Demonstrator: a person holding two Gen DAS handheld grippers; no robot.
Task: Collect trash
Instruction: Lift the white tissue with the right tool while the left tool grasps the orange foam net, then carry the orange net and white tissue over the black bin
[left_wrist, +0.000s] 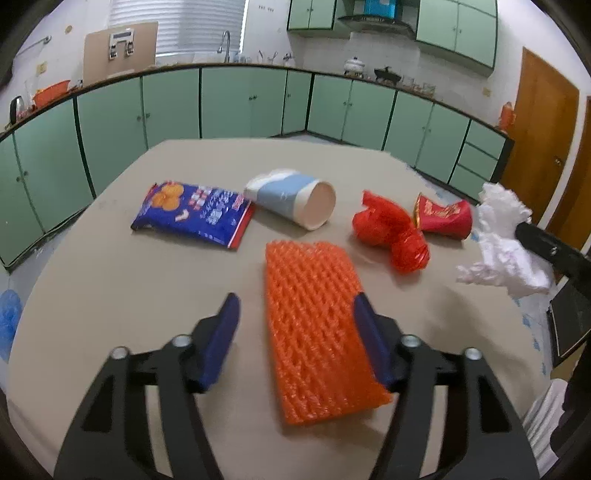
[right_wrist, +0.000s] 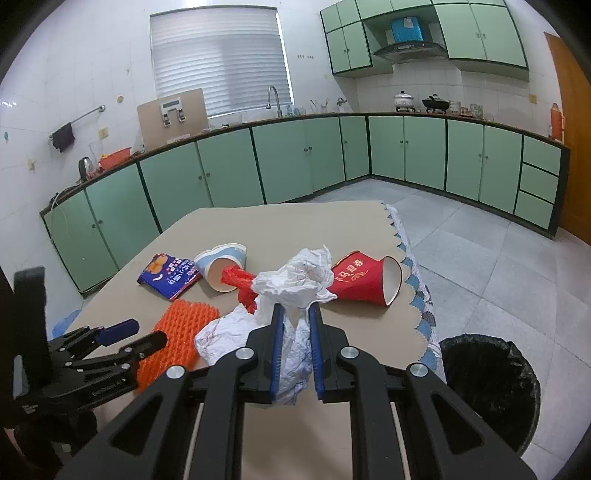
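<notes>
My left gripper (left_wrist: 295, 310) is open, its blue pads on either side of an orange foam net (left_wrist: 317, 339) lying flat on the table (left_wrist: 110, 295). My right gripper (right_wrist: 297, 314) is shut on crumpled white paper (right_wrist: 295, 280), held above the table; the paper also shows in the left wrist view (left_wrist: 502, 243). On the table lie a blue snack wrapper (left_wrist: 192, 212), a tipped blue-and-white paper cup (left_wrist: 295, 201), a crumpled red plastic bag (left_wrist: 391, 232) and a tipped red paper cup (left_wrist: 447, 218). The left gripper also shows in the right wrist view (right_wrist: 140, 334).
A bin with a black liner (right_wrist: 491, 384) stands on the tiled floor right of the table. Green cabinets (right_wrist: 288, 166) line the far walls. A wooden door (left_wrist: 543, 147) is at the far right. The table's scalloped edge (right_wrist: 413, 280) runs along the right.
</notes>
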